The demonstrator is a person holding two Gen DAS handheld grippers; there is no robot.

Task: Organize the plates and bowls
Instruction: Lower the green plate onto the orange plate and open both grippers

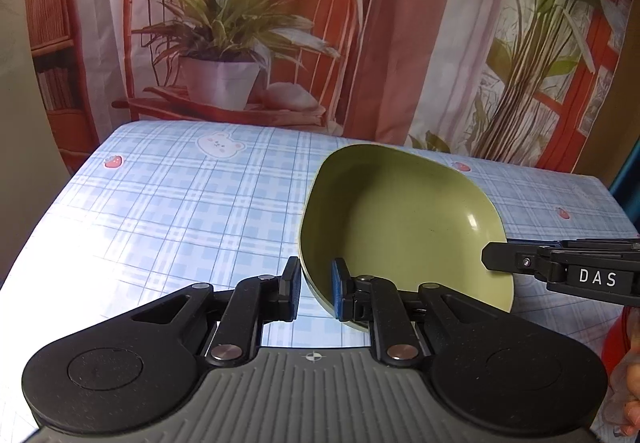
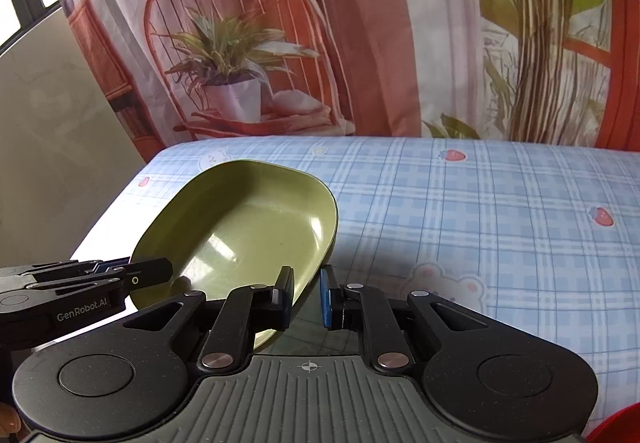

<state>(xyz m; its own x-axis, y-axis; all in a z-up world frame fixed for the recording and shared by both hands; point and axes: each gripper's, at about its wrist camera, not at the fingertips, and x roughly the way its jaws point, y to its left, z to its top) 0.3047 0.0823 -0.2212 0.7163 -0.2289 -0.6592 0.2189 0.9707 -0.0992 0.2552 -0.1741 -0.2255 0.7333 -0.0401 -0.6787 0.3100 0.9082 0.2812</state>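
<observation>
- The left wrist view looks forward and slightly down along the left gripper (image 1: 315, 290), very near the green bowl (image 1: 400, 219).
- The right wrist view faces likewise, from the bowl's other side.
- Both share the bowl, checked tablecloth (image 1: 168, 211) and printed curtain (image 1: 400, 23).

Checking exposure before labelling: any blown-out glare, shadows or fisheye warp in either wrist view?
Left wrist: tablecloth washes out to white at its near-left; small specular spot inside the green bowl; table edges bow from the fisheye. Right wrist: broad sheen on the bowl floor, dark shadow beside the right gripper, backdrop curtain soft.
</observation>
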